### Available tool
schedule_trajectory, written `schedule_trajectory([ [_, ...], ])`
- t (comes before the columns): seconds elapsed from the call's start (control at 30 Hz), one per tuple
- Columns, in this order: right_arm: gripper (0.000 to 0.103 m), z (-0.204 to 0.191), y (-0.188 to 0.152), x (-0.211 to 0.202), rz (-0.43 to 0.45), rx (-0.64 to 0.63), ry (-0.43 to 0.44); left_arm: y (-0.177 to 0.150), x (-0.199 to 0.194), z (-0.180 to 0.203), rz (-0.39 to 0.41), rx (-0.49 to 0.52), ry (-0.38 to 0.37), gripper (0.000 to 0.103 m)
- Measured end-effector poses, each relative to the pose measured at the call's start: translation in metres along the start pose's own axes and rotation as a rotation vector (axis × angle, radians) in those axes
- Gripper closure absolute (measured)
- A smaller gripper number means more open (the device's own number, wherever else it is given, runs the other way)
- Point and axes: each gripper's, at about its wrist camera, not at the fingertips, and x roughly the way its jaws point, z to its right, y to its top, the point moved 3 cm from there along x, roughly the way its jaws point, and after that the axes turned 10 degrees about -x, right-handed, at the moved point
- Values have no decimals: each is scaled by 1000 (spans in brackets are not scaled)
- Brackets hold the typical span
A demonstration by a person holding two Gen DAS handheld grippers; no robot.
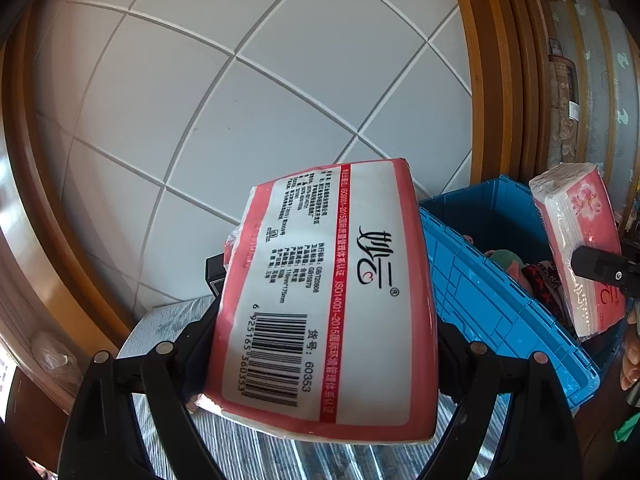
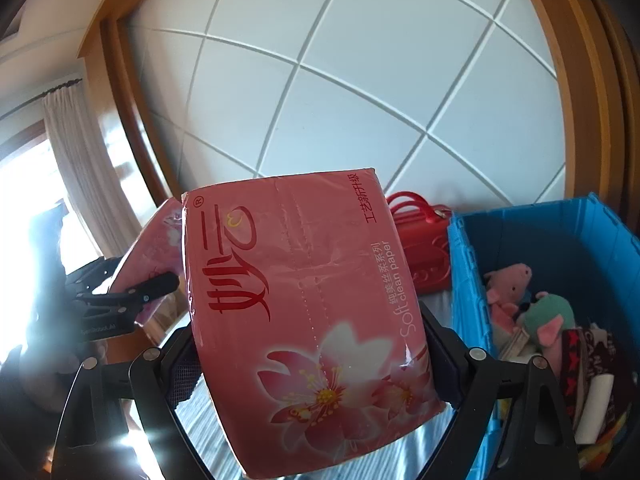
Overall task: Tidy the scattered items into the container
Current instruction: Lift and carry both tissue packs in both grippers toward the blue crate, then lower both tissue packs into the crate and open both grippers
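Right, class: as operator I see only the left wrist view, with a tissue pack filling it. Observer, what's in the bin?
Observer: A pink pig toy lies in the blue bin.
Operator: Anything outside it?
Observer: A red bag stands left of the bin, by the wall.
Operator: And the right tool?
Observer: It grips a pack printed "Soft clean paper".

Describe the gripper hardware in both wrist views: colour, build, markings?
Both the left gripper and the right gripper are matte black with angular linkage arms joined by round silver pivot pins. The right gripper's fingers carry dark mesh-textured pads. In the right wrist view, the left gripper's body shows small, blurred white lettering. No cables or sleeves visible.
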Motion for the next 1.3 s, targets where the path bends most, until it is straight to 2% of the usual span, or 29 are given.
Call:
schedule_trajectory([
  [0.27,11,53,-6,-20,17,58,-80,19,17,63,4,68,-95,15],
  [0.73,11,134,-31,-60,23,173,-240,28,85,190,-49,173,-266,15],
  [1.3,11,206,-66,-90,6,274,-409,22,138,280,-122,270,-369,15],
])
